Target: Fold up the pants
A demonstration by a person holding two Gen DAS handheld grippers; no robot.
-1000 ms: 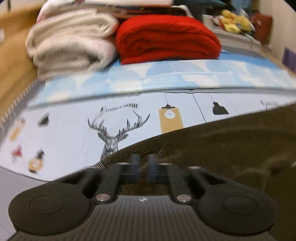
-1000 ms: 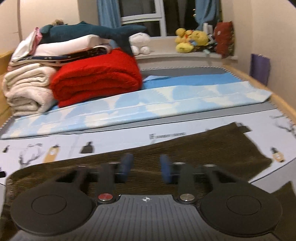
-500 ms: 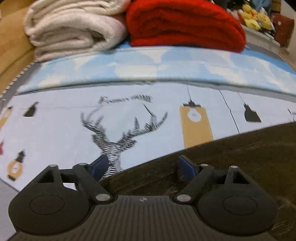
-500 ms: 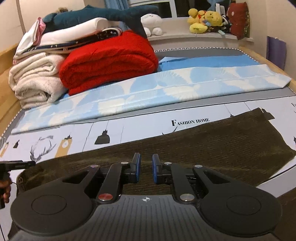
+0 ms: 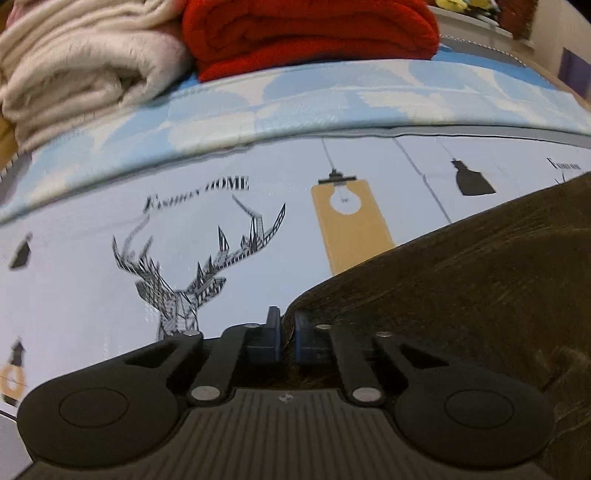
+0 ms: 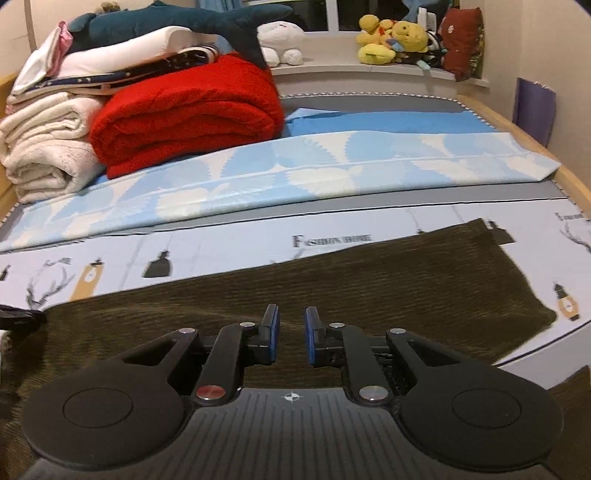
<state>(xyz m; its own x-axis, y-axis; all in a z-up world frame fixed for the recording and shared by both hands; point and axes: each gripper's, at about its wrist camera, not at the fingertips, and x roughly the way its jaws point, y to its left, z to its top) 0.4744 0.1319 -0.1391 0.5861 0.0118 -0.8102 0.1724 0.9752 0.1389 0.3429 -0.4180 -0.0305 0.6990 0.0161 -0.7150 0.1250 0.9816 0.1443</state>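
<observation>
Dark olive corduroy pants [image 6: 369, 280] lie flat across a printed bed sheet [image 6: 221, 251]. In the left wrist view the pants [image 5: 461, 288] fill the lower right. My left gripper [image 5: 286, 325] is shut on the left end edge of the pants, with cloth pinched between its blue pads. My right gripper [image 6: 290, 332] sits low over the near edge of the pants with a narrow gap between its pads; cloth shows through the gap, and I cannot tell whether it grips. The left gripper's tip [image 6: 18, 314] shows at the far left of the right wrist view.
Folded cream blankets [image 6: 48, 147] and a red blanket [image 6: 184, 114] are stacked at the back left, with a shark plush [image 6: 166, 22] on top. A light blue patterned sheet [image 6: 295, 170] lies behind the pants. Stuffed toys [image 6: 391, 40] sit on the window sill. A wooden bed rail [image 6: 535, 155] runs on the right.
My left gripper opened wide half a second ago and has now shut on the pants' end. My right gripper closed, then parted slightly. The pants lie flatter.
</observation>
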